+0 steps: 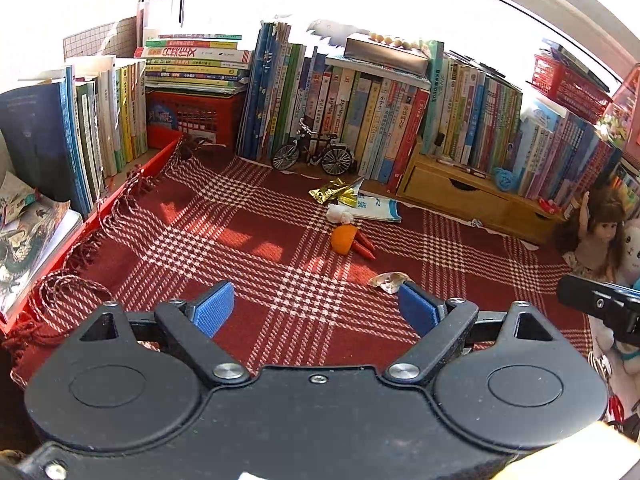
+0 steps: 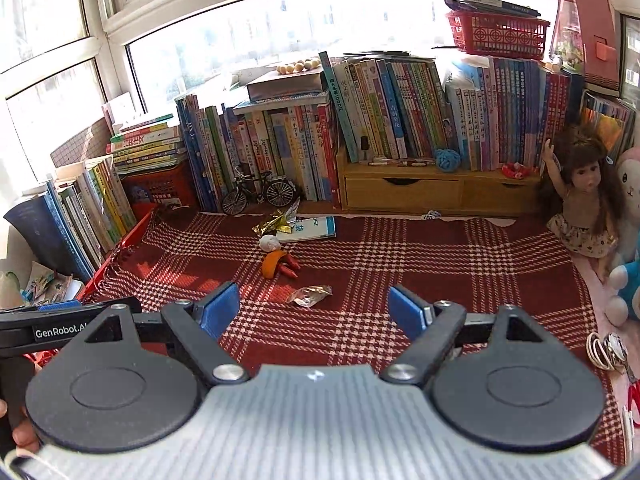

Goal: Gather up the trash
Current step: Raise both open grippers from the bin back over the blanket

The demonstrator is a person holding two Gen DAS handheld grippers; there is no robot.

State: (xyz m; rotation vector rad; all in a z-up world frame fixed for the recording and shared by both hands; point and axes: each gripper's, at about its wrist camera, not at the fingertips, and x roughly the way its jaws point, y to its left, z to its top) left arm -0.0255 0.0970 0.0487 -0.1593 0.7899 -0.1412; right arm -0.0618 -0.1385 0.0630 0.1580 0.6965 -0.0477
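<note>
Left hand-held gripper (image 1: 316, 312) jaws wide, nothing between the blue pads; right hand-held gripper (image 2: 314, 312) likewise wide and empty. Both hang over a red plaid cloth (image 2: 420, 264). Nearest trash: crumpled silvery wrapper (image 2: 309, 295) lying on the cloth just beyond the right gripper's pads, not touched. Further out, orange peel (image 2: 272, 265) touching red scraps (image 2: 290, 266), then a white paper wad (image 2: 269, 243), a gold foil wrapper (image 2: 274, 222) and a flat white-blue packet (image 2: 310, 230). Behind these, a model bicycle (image 2: 258, 194) against a row of books (image 2: 280, 144). Doll (image 2: 580, 204) at far right.
</note>
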